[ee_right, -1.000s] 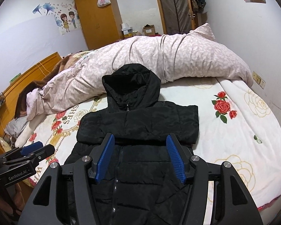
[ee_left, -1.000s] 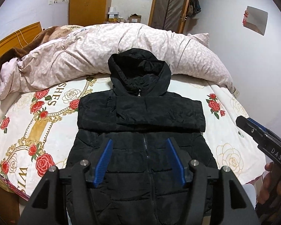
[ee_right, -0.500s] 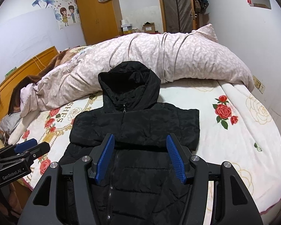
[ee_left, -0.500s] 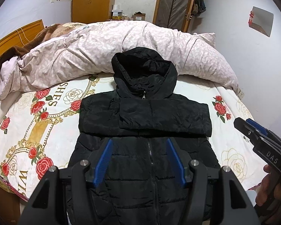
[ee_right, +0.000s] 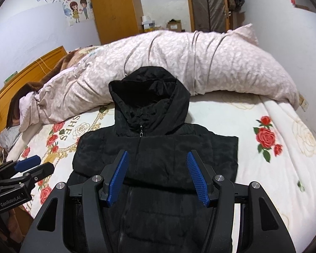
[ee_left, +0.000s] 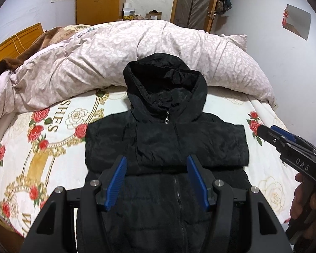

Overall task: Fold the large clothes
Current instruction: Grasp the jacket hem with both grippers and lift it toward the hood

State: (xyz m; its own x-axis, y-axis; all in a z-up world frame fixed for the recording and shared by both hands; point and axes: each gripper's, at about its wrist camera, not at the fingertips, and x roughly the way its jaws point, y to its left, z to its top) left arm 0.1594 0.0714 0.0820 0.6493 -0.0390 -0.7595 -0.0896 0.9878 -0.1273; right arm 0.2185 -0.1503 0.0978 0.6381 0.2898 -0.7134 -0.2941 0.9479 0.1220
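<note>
A black hooded puffer jacket (ee_left: 210, 145) lies front up on the bed, zipped, with both sleeves folded across the chest and the hood (ee_left: 164, 84) pointing at the duvet. My left gripper (ee_left: 157, 162) hovers open over the jacket's lower front, nothing between its blue pads. My right gripper (ee_right: 157, 158) also hovers open above the jacket (ee_right: 217, 151), just below the folded sleeves. In the left wrist view the right gripper (ee_left: 267, 130) comes in from the right, over the sheet beside the sleeve fold. The left gripper (ee_right: 43, 164) shows at the left edge of the right wrist view.
The flowered sheet (ee_left: 42, 147) lies bare on both sides of the jacket. A rolled pink duvet (ee_left: 94, 59) runs across the far side of the bed, touching the hood. A wooden headboard (ee_right: 31, 67) is at the left, a white wall (ee_right: 305, 63) close on the right.
Both grippers have moved forward over the jacket toward the folded sleeves and slightly lower. The jaws kept the same width. The jacket has not moved.
</note>
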